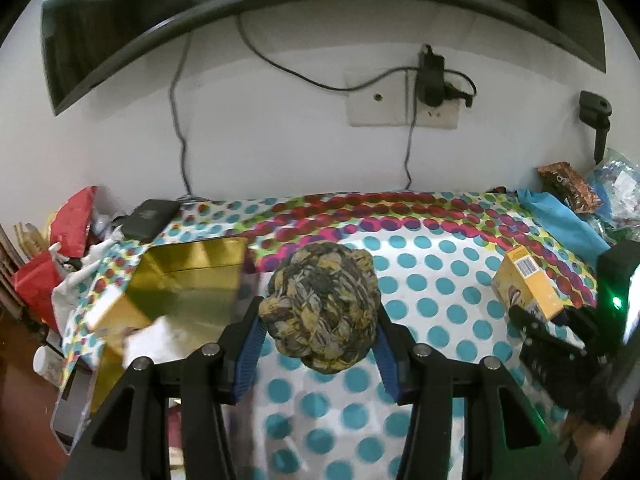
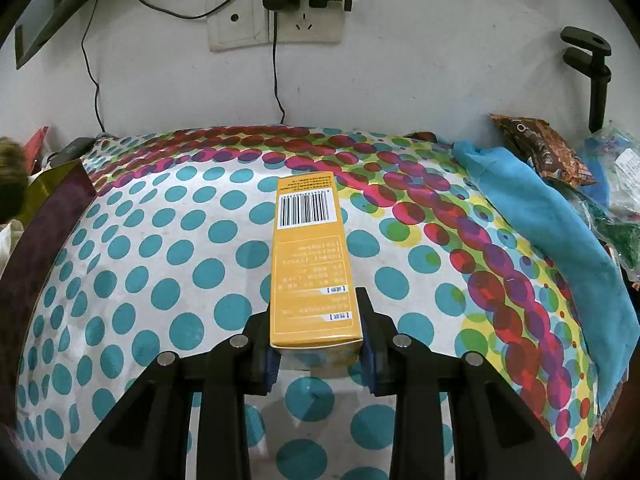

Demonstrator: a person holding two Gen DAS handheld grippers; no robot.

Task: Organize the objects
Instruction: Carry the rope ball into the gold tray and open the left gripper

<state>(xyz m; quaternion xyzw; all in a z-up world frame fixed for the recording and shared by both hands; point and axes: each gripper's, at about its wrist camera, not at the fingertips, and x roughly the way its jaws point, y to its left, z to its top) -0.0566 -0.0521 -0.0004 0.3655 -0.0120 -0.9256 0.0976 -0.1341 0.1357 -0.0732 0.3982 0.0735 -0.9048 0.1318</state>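
Clutter of red bags [image 1: 76,224] at far left edge. Gold tin [image 1: 188,276] next, open, inside looks bare, white paper at its near corner. Left gripper [image 1: 320,316] clamped on woven rope ball [image 1: 322,304], ball held above dotted tablecloth [image 1: 436,312], beside tin. Right gripper [image 2: 318,336] clamped on yellow carton [image 2: 310,264], barcode end pointing away. Blue cloth [image 2: 552,232], snack packets [image 2: 540,148] at right. White wall behind: socket [image 2: 276,16], cables, monitor above.

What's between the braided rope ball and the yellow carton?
Nothing: only bare polka-dot tablecloth lies between the braided rope ball and the yellow carton; the left wrist view shows it.
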